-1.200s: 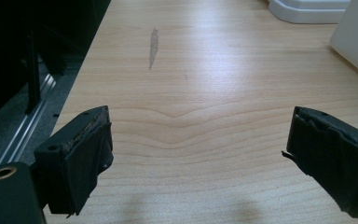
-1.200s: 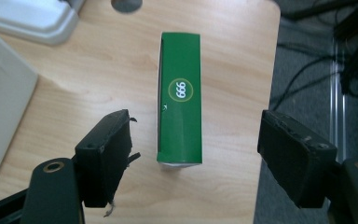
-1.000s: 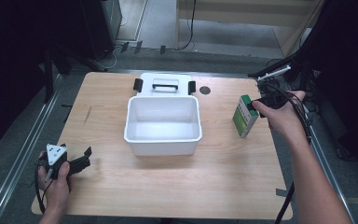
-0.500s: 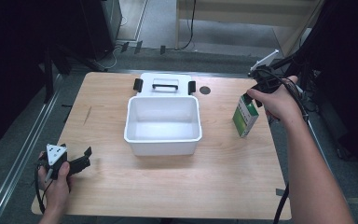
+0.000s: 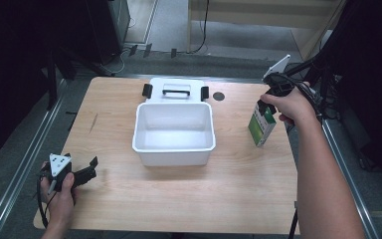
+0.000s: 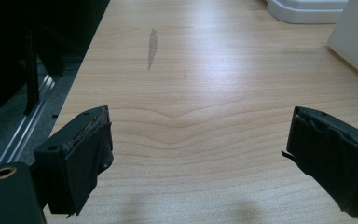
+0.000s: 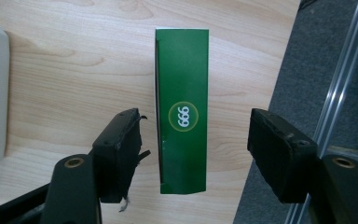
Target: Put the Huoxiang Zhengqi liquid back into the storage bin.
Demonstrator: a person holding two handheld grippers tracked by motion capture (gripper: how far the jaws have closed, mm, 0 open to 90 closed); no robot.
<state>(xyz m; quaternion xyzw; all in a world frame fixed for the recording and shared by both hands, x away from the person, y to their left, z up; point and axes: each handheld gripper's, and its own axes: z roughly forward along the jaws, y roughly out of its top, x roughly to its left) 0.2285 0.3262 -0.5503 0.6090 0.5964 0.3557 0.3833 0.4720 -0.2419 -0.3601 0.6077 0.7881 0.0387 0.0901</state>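
Closing on the upright green-and-white cardboard box is the step in hand. The right gripper hovers over its top, and its jaws have just been narrowing, yet both pads stand clear of the box's long sides — nothing is gripped yet. The box stands on the pale wooden desk, to the right of the open white plastic bin and well apart from it. A good grip, I judge, means centring first — the left gap looks smaller — then lowering enough to catch the sides squarely. The left gripper idles released near the desk's front-left corner, far from the bin.
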